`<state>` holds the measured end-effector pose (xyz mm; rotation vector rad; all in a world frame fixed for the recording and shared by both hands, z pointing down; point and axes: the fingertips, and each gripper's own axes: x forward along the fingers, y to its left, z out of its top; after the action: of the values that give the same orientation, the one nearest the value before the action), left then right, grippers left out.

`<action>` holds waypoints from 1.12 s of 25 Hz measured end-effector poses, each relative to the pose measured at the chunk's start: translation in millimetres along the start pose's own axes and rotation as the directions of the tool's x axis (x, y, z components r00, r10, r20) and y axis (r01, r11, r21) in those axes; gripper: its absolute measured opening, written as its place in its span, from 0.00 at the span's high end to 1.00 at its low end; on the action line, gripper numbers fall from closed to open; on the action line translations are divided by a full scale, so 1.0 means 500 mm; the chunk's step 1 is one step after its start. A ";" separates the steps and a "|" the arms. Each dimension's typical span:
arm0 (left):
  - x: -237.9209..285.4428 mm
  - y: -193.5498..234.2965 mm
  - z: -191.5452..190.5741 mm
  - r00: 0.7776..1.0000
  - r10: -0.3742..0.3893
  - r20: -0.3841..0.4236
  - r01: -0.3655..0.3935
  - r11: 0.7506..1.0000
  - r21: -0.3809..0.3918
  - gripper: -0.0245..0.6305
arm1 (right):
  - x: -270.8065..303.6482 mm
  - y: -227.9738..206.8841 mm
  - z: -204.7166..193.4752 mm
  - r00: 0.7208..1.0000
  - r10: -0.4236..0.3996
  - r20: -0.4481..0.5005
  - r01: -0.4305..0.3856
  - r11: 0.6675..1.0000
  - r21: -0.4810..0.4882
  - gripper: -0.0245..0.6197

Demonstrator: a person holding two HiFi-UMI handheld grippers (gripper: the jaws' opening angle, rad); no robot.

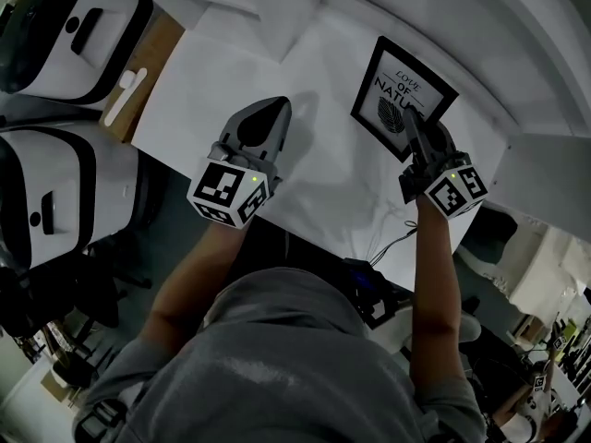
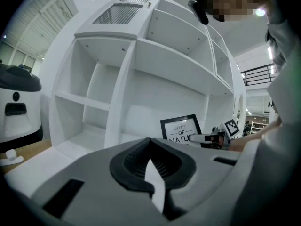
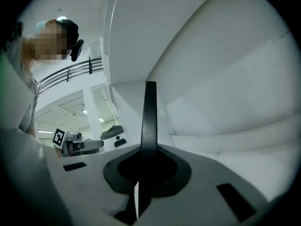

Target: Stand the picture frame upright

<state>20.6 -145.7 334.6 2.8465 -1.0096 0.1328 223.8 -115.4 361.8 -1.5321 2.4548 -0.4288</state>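
Grey knit shirt (image 1: 277, 358) on the person fills the bottom of the head view, closest of all. At far left stand two rounded white-and-black plastic machines (image 1: 51, 35), then a bare wooden board (image 1: 155, 58) carrying a flat white plastic scoop (image 1: 125, 95). Next comes the smooth matte white tabletop (image 1: 212, 72), with a curved white shelf unit (image 2: 127, 55) behind it. The left gripper (image 1: 266, 116), a grey moulded shell with ribbed dark pads, hovers over that top, its jaws pressed together on nothing. Right of it is the thin black-rimmed picture frame (image 1: 392, 86) with a white printed leaf card, at the table's far right near the shelf wall. The left gripper view shows it raised, but its bottom edge is hidden there, so I cannot tell whether it rests on the top. The right gripper (image 1: 409, 123) has its jaws clamped on the frame's slim edge, which runs up between the pads in its own view.

I judge the frame light and rigid, with a slick front that may be glass and so breakable if it topples. The rim is the place to hold. Its narrow base would tip easily unless a back prop or the wall supports it.
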 end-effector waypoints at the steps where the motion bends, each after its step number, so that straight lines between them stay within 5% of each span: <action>1: 0.000 0.003 0.000 1.000 0.004 0.001 -0.004 1.000 -0.001 0.95 | 0.006 -0.010 -0.001 1.000 -0.003 0.003 0.003 1.000 -0.009 0.91; 16: 0.012 0.004 0.007 0.999 0.036 -0.003 -0.036 0.999 0.013 0.95 | 0.146 -0.152 -0.029 0.998 -0.047 -0.042 0.039 0.985 -0.167 0.91; 28: 0.029 0.031 0.015 0.998 0.068 0.009 -0.068 0.998 -0.004 0.95 | 0.287 -0.226 0.018 0.999 -0.049 0.017 0.052 0.981 -0.185 0.91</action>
<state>22.4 -167.5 330.4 2.8125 -1.1083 0.1240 258.9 -292.9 389.3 -1.6657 2.5117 -0.2023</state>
